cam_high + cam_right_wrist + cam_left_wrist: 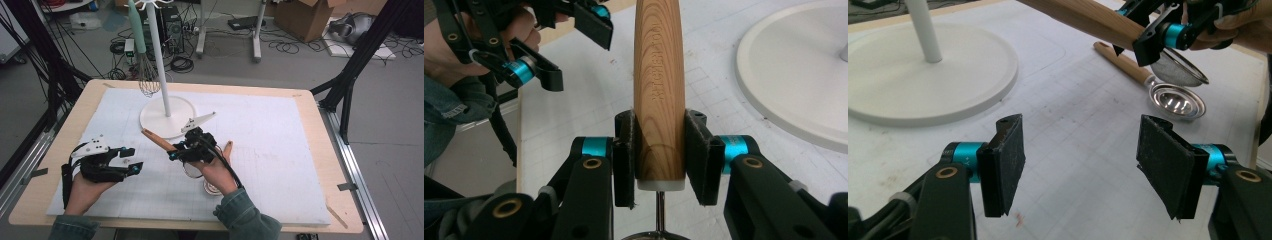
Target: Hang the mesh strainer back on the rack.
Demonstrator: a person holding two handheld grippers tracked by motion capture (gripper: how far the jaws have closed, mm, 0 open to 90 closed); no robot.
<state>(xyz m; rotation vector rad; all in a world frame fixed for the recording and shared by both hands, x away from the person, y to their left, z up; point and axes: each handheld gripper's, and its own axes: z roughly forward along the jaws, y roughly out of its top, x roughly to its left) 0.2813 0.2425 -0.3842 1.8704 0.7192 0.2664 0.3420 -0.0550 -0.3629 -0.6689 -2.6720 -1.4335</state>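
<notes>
1. Two hands come in from the near edge of the bench (320, 165), each bearing a hand-held gripper: the left hand-held gripper (134, 160) over the mat (280, 130) at the near left, the right hand-held gripper (174, 151) near the middle.
2. Left hand (87, 187): palm under the tool, jaws pointing toward the middle of the bench. They stand released, with nothing between the pads (1010, 160).
3. Right hand (217, 172): reaches forward and to the left, its jaws clenched on the wooden handle (659, 90) of a strainer (1180, 72), close to the end where the metal stem begins.
4. In the high view the handle (155, 139) slants up and away to the left, its tip near the white stand base (150, 117).
5. The strainer is lifted; its mesh bowl is seen from the left gripper view, just above a second, shiny scoop (1175, 100) with its own wooden handle lying on the mat.
6. Only the right gripper view makes out embossed lettering on the handle, too faint to read, and both pads pressing on the wood.
7. From above, a whisk (147, 80) hangs beside the stand's pole (160, 60); the gripper views show the base and pole foot but not the whisk.
</notes>
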